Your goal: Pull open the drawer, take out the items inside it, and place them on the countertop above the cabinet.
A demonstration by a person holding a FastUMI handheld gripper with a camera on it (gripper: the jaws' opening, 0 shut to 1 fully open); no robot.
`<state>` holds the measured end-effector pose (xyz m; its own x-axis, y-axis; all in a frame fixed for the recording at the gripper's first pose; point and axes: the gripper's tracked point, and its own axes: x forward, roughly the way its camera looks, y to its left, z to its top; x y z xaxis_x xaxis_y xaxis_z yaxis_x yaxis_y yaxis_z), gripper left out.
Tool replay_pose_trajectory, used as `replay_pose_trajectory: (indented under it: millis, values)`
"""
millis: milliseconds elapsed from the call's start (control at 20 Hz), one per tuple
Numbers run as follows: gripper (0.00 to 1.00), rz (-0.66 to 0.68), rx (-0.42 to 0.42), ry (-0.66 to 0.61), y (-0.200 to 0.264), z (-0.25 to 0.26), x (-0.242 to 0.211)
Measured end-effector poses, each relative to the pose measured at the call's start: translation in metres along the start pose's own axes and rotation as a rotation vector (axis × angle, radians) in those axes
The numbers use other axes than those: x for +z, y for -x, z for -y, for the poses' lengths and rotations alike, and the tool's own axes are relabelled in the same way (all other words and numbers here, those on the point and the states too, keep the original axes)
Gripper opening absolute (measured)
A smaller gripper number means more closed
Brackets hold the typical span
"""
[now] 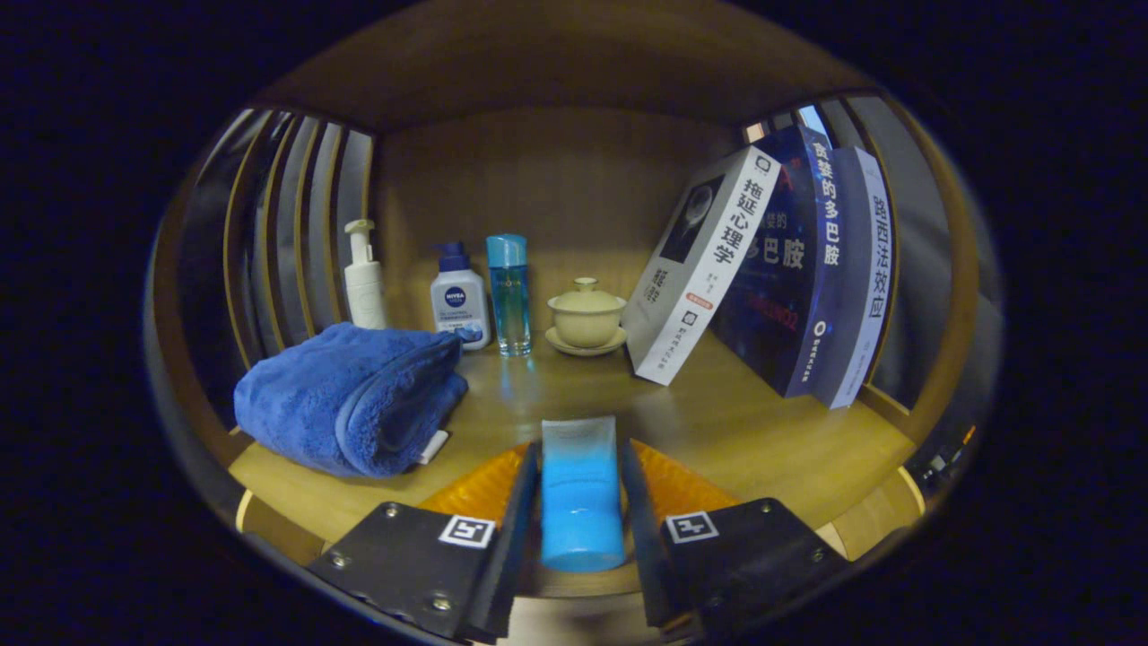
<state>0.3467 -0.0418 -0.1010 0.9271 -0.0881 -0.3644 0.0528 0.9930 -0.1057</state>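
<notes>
My gripper (pixel 580 462) is shut on a blue squeeze tube (pixel 581 502), which stands between both fingers with its pale crimped end pointing away from me. The tube hangs just above the front part of the wooden countertop (pixel 762 440), inside a shelf-like wooden nook. Both fingers press on the tube's sides.
A folded blue towel (pixel 354 399) lies ahead to the left. Behind it stand a white pump bottle (pixel 364 278), a white-and-blue bottle (pixel 459 301) and a tall teal bottle (pixel 508 292). A lidded tea bowl (pixel 587 316) sits at the back; leaning books (pixel 762 269) fill the right.
</notes>
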Motion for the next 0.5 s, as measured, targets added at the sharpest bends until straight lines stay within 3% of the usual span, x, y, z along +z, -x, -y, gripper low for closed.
replay_pose_trajectory:
  millis: [300, 500]
  values:
    - [1.00, 0.061, -0.023, 0.001, 0.026, 0.012, 0.022]
    - [1.00, 0.073, 0.017, -0.027, 0.062, 0.019, 0.032]
